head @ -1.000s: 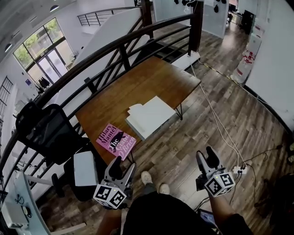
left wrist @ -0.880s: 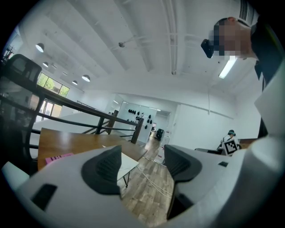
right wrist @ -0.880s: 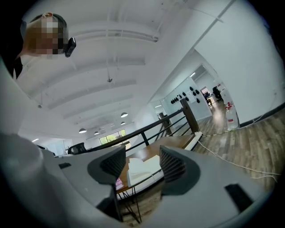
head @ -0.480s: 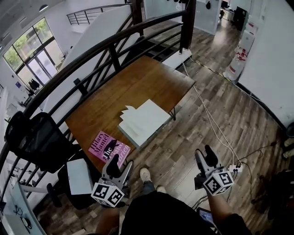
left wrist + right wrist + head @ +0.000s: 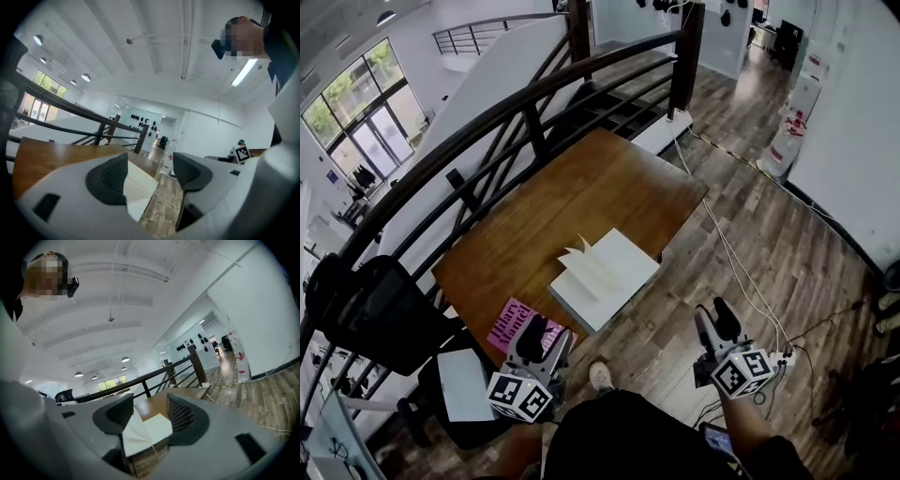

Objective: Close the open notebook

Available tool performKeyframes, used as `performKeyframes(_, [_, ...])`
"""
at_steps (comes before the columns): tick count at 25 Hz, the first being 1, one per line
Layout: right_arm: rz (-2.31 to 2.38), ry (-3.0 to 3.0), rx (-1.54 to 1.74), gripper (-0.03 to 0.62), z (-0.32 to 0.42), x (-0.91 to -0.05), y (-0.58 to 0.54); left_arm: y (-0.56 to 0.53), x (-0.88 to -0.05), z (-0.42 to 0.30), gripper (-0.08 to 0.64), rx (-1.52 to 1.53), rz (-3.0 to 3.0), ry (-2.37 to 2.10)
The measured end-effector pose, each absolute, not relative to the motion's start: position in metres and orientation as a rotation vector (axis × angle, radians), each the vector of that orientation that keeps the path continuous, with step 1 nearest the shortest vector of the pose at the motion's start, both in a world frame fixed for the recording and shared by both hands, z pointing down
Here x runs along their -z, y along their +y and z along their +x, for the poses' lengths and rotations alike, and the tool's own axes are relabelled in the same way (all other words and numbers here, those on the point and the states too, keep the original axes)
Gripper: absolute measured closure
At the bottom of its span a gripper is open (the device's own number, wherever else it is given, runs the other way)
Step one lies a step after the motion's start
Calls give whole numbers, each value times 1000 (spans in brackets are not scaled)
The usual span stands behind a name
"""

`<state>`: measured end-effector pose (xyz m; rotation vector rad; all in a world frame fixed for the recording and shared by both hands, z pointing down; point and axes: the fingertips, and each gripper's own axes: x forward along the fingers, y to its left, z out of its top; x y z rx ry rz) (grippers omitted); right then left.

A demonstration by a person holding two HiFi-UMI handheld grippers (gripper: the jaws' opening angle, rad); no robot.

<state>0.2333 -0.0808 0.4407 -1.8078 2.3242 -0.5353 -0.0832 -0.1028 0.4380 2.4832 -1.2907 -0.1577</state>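
Near notebook [image 5: 605,277] — pink book [image 5: 508,323], title illegible

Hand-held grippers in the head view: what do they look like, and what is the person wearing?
The left hand-held gripper and right hand-held gripper match: light grey bodies, two jaws faced with dark ribbed pads, and a white cube printed with black square markers at the rear. The person wears a dark top.
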Motion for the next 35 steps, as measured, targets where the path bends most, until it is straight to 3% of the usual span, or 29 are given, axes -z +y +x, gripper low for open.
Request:
performKeyframes(19, [-1886, 2365, 716, 371, 192, -513, -170, -178, -483, -112, 255, 69, 2483, -1240])
performKeyframes(35, [-1954, 2410, 951, 381, 221, -597, -231, -219, -516, -58, 265, -38, 2443, -1180])
